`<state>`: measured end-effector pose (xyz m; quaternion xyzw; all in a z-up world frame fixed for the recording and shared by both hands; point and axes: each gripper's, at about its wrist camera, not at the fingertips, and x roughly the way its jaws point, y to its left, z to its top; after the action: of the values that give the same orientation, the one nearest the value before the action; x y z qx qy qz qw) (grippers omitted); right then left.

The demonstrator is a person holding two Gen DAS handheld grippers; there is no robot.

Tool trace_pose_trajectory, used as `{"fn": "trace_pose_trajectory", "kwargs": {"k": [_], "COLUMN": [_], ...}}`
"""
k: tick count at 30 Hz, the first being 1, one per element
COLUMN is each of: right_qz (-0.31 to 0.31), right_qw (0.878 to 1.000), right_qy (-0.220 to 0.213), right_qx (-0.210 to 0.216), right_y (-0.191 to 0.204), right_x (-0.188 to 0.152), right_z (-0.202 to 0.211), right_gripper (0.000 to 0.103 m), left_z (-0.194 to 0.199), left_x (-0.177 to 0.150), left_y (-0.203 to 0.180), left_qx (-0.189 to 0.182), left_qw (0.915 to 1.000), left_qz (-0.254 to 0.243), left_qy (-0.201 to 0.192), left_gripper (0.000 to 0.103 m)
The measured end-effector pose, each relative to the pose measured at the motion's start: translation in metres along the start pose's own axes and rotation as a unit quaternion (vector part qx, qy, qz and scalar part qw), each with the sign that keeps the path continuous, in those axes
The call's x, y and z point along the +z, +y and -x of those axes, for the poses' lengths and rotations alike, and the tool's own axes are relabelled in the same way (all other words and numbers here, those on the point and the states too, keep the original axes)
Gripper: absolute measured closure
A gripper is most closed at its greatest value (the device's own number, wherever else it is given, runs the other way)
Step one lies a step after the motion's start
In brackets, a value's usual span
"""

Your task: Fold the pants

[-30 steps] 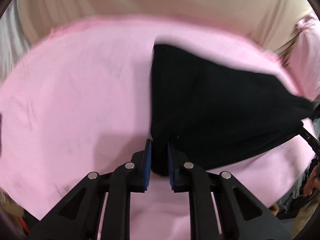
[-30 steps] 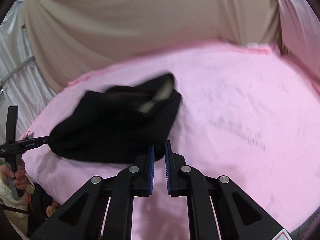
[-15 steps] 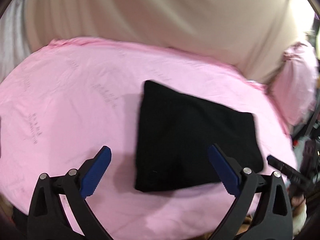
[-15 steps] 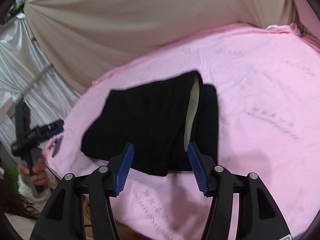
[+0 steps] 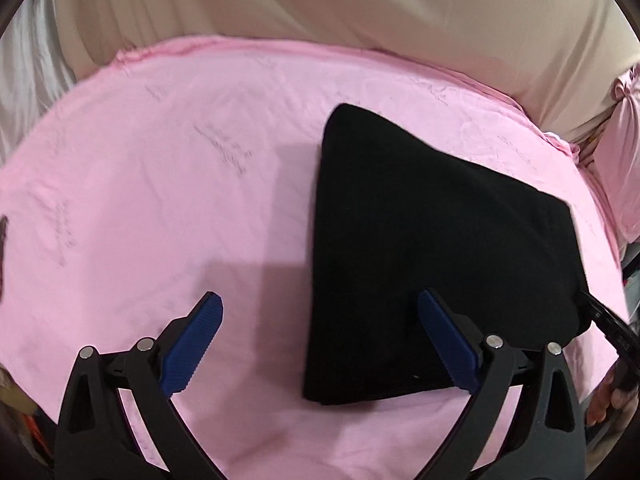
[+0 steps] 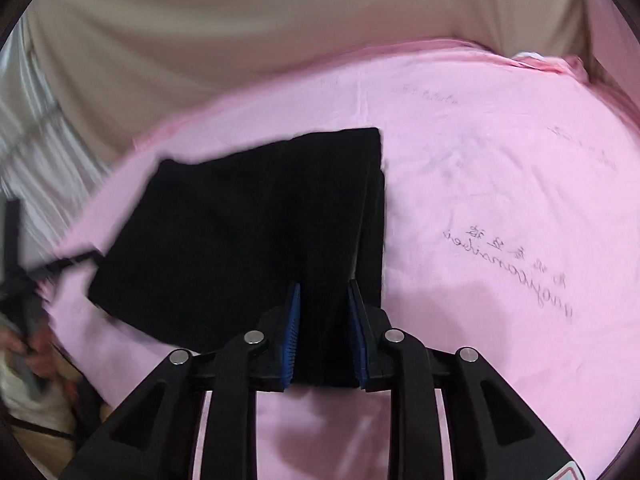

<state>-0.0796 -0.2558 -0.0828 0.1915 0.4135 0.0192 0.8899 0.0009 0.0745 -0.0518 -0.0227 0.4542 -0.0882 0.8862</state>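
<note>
The black pants lie folded into a flat bundle on the pink sheet. My left gripper is wide open above the bundle's near left corner, holding nothing. In the right wrist view the pants lie ahead, with layered edges on their right side. My right gripper has its jaws partly closed around the near right edge of the bundle, with black cloth between the blue pads.
The pink sheet covers a table with handwriting marks on it. A beige curtain hangs behind. The other gripper's tip shows at the right edge of the left wrist view.
Both grippers let go of the pants and opened. The pants settled flat. Since then my right gripper has narrowed and moved onto the bundle's near right edge.
</note>
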Motion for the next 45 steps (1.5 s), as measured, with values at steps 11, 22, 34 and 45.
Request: {"fn": "trace_pose_trajectory", "kwargs": {"k": [11, 22, 34, 45], "right_qz": [-0.117, -0.106, -0.108, -0.002], "right_qw": [0.99, 0.987, 0.988, 0.997], "right_qy": [0.041, 0.041, 0.011, -0.015], "right_qx": [0.07, 0.116, 0.109, 0.071], "right_y": [-0.027, -0.022, -0.019, 0.043], "right_x": [-0.018, 0.003, 0.004, -0.009], "right_z": [0.0, -0.042, -0.049, 0.04], "right_gripper": [0.026, 0.025, 0.069, 0.072], "left_z": [-0.037, -0.061, -0.059, 0.058], "left_x": [-0.007, 0.017, 0.029, 0.005], "left_y": [0.026, 0.007, -0.003, -0.018], "left_qx": [-0.145, -0.193, -0.196, -0.182], "left_qw": [0.9835, 0.9789, 0.979, 0.9832], "left_qz": [0.075, 0.027, 0.039, -0.006], "left_qy": [0.077, 0.061, 0.038, -0.006], "left_gripper": [0.005, 0.005, 0.066, 0.085]}}
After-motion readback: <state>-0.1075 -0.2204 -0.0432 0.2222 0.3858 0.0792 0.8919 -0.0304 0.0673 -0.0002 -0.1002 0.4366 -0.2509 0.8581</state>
